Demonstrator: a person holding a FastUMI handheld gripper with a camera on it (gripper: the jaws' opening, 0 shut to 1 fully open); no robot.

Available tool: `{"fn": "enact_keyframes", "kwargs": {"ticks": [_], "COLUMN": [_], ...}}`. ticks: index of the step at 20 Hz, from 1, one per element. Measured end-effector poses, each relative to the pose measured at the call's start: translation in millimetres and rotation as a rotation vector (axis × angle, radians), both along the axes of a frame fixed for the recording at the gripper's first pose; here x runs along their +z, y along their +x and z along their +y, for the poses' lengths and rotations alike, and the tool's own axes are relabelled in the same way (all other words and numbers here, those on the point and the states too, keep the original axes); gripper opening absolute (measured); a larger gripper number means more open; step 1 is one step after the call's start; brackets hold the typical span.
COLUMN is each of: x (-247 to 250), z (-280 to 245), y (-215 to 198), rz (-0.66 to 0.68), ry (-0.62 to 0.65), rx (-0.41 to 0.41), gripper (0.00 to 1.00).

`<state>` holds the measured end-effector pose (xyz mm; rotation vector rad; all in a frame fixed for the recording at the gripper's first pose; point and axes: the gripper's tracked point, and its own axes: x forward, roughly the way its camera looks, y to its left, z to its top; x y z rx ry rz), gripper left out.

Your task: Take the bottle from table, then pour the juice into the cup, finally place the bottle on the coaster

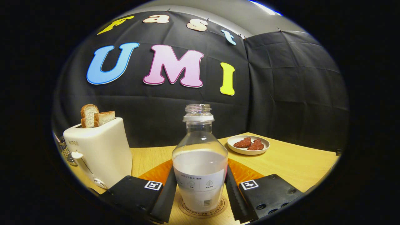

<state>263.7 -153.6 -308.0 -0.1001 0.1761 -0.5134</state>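
Toaster [103, 150] sits at ten o'clock; the bottle [200, 162] stands upright on the coaster [203, 210] between the gripper [200, 190] fingers, which flank it, grip unclear; plate [248, 144] at two o'clock. Open evenly, back straight out

The bottle [200, 162] is standing upright on the round coaster [203, 210], cap off, roughly half full of whitish juice. The gripper [200, 193] is sitting around it, fingers [167, 193] hugging each side, contact hard to call. A toaster [98, 153] holding bread [95, 116] is sitting nearby, with a plate [248, 145] of reddish pieces beyond on the wooden table [297, 162].
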Motion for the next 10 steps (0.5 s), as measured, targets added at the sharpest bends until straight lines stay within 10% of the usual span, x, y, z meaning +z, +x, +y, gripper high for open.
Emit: {"fn": "enact_keyframes", "kwargs": {"ticks": [10], "x": [-2.2], "z": [3.3], "y": [-16.1], "rz": [0.018], "ry": [-0.013], "rx": [-0.013], "gripper": [0.81]}}
